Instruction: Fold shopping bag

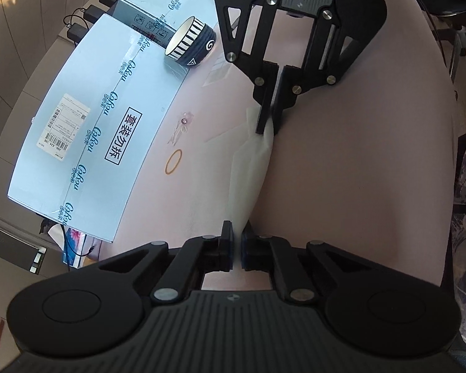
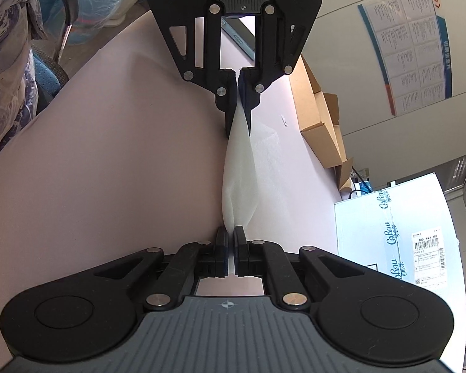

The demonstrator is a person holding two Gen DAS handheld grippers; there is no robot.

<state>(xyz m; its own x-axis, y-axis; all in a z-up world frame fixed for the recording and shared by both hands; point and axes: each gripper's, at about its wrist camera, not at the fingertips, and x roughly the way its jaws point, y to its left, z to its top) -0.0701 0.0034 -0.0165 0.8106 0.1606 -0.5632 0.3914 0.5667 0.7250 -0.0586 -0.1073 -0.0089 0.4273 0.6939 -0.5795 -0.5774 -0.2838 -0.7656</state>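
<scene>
- My left gripper (image 1: 236, 248) is clamped on one end of the bag (image 1: 248, 174); thin white film, light, limp, slippery, so I pinch it at the ends.
- Bag hangs stretched between both grippers, just above the desk (image 1: 357, 171), middle sagging toward it.
- Right gripper (image 1: 268, 124) is pinched on the far end, facing mine.
- Toward the desk's far edge: box (image 1: 87, 130), bowl (image 1: 191, 45), well apart from the bag.
</scene>
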